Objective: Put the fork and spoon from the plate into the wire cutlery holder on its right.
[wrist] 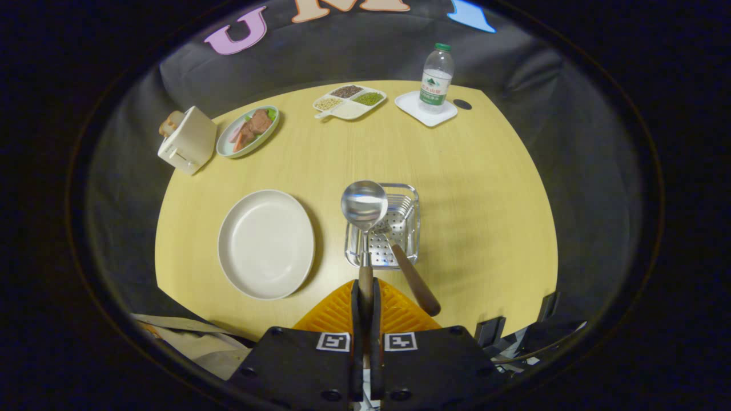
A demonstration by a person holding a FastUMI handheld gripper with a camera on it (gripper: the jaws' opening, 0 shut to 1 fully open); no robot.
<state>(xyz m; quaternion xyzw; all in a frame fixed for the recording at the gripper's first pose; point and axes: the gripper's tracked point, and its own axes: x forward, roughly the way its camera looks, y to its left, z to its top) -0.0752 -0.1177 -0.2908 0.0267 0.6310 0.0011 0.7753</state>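
We have the spoon [364, 206] pinched by its wooden handle between the fingers of the gripper [366, 297], which are closed tight on it with barely a gap. The spoon's long axis runs straight away from us, in line with the fingers: handle near, bowl far, and the bowl faces up at us. That bowl hangs over the far left part of the holder [384, 228], a wire basket with a perforated floor sitting just right of the plate [266, 244], which is now bare.

The fork [408, 268] is already in the holder, we judge: its metal end rests on the perforated floor while its wooden handle leans out over the near rim, slanting near and right, just right of our fingers. So one of the two pieces looks done and the spoon is the one left.

What matters for our next move is that the spoon points outward along the fingers, with the holder directly beyond and below them. We cannot tell how high the bowl is above the basket. We would probably have to lower the bowl into the basket before letting go, keeping left of the fork so the two handles do not knock.

Far off on the table [485, 188] stand a toaster [187, 140], two food dishes and a bottle [437, 75], well clear of us
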